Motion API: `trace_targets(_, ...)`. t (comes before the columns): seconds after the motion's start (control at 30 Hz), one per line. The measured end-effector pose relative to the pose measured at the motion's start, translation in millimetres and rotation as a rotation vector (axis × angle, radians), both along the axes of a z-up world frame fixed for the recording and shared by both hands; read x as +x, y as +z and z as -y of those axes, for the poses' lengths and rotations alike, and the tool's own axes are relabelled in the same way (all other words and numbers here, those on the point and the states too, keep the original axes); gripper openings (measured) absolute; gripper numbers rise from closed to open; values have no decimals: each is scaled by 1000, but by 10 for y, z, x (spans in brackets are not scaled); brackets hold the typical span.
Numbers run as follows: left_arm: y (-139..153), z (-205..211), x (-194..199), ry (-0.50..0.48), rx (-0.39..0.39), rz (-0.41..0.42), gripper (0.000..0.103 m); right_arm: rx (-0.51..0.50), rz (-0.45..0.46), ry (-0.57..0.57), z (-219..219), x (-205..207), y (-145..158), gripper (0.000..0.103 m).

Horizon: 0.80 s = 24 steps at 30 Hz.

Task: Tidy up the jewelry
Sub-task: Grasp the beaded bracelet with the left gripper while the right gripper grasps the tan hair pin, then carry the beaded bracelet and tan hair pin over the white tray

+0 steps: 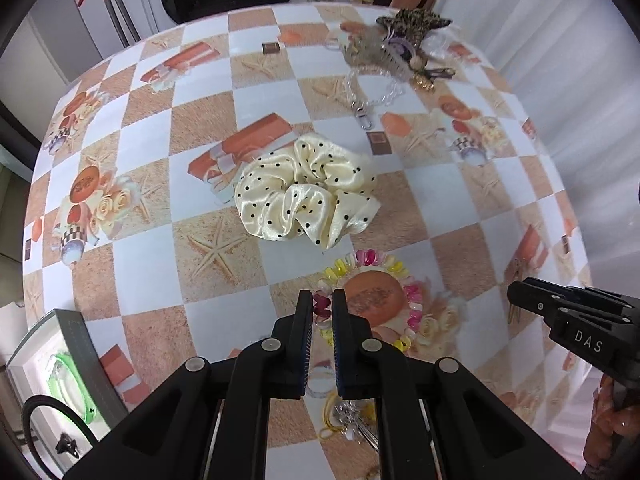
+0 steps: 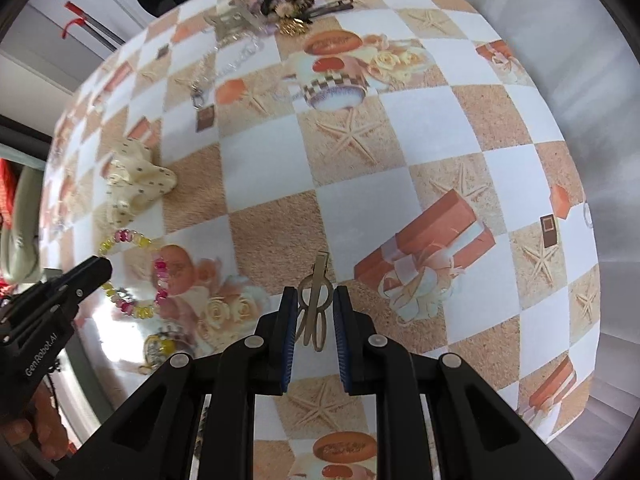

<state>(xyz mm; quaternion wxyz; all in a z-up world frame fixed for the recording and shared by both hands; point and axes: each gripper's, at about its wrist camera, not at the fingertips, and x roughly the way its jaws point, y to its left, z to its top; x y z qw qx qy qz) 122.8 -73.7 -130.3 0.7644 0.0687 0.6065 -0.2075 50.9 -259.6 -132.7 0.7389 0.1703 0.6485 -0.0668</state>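
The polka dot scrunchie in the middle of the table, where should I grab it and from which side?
Pinch one puffy outer fold of the scrunchie, probably the near lobe facing the left gripper. Come down from above: it lies flat on the table, and the soft ruffles stand proud.

Scrunchie (image 1: 306, 190) lies on table (image 1: 152, 264), behind bead bracelet (image 1: 374, 258).

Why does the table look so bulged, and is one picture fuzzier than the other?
Both views bulge because of the fisheye lens, which curves the checkered tablecloth. The left wrist view is sharp: the polka-dot scrunchie shows crisp dots. The right wrist view is softer, with glare near the beaded bracelet.
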Motion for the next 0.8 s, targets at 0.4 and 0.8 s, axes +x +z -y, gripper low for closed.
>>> trace_targets(0.4, 316, -338, -390, 41, -58, 26, 14, 42, 27, 8, -68, -165, 151, 19)
trace_targets(0.8, 467, -882, -656, 120, -84, 42, 13, 34, 46, 84, -505, -241, 303, 19)
